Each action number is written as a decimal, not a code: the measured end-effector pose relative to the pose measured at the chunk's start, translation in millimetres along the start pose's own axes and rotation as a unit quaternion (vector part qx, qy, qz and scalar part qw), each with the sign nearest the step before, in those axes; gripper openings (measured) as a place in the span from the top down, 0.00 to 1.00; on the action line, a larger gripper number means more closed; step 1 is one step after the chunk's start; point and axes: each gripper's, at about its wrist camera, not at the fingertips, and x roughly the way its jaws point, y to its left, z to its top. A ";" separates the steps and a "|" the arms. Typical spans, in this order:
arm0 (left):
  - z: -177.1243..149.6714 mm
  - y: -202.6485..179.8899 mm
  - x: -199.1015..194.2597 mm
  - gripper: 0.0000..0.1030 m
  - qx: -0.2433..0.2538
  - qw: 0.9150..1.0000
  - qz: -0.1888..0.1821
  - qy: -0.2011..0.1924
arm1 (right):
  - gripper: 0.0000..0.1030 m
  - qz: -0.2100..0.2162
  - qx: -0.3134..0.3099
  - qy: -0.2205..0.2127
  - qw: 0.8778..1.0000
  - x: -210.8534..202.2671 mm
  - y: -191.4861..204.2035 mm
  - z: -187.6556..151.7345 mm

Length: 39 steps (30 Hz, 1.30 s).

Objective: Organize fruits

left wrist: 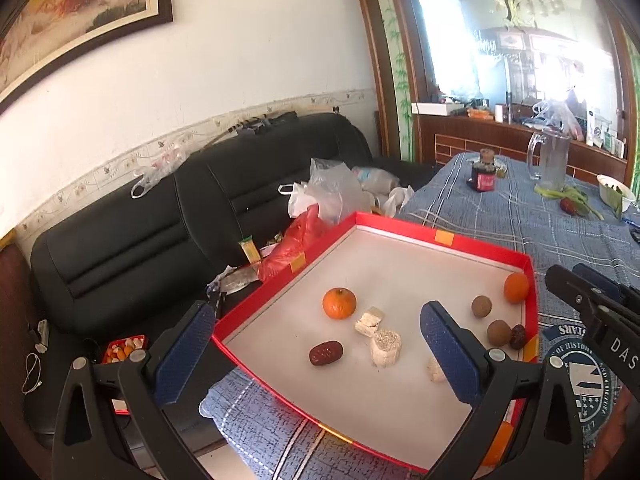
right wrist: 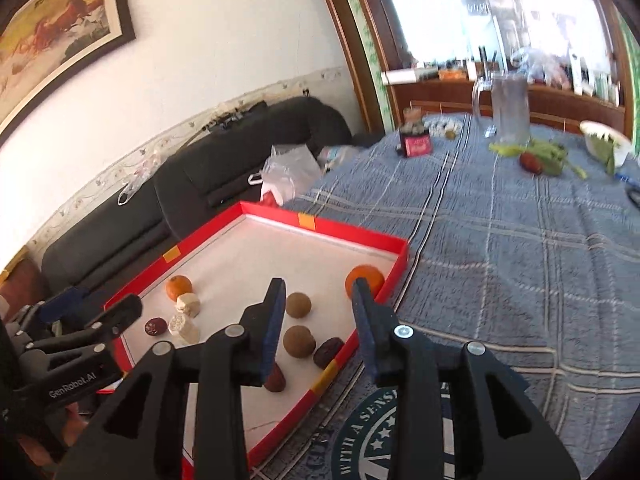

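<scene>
Your left gripper (left wrist: pixel 316 344) hangs over the near half of the red tray (left wrist: pixel 400 229) with its jaws wide apart and nothing between them to grip. The red date (left wrist: pixel 326 353) lies on the tray floor between the jaws, slightly toward the left one; the orange (left wrist: pixel 339 303) sits just beyond it. That suggests you are lining up on this left-hand group.

Your right gripper (right wrist: pixel 320 332) also hangs empty, jaws apart but narrower. Two brown round fruits (right wrist: pixel 298 305) and a second date (right wrist: pixel 328 353) lie between its jaws, and a second orange (right wrist: pixel 365 278) sits at the tip of the right jaw, in the tray corner. The fruits seem gathered by kind along that wall.

Mind the pale biscuit pieces (left wrist: pixel 385 346) just right of the first date: they crowd the right jaw's way down. The tray wall hems in the right-hand fruits. Well beyond both grippers, on the blue cloth (right wrist: pixel 520 260), stand a glass jug (right wrist: pixel 508 104) and a small dark jar (right wrist: pixel 416 142).
</scene>
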 end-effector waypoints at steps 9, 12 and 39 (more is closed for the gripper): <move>4.2 8.3 -17.3 0.00 -0.013 1.000 0.001 -0.017 | 0.50 -0.037 -0.011 -0.027 0.999 -32.8 12.5 -0.5; 4.1 9.1 -20.8 0.00 -0.017 1.000 -0.005 -0.015 | 0.50 -0.037 -0.016 -0.038 0.998 -48.5 15.4 -4.3; 1.1 19.4 -45.3 0.00 -0.033 0.999 -0.029 -0.024 | 0.36 -0.060 -0.029 -0.074 0.995 -104.1 35.5 -17.9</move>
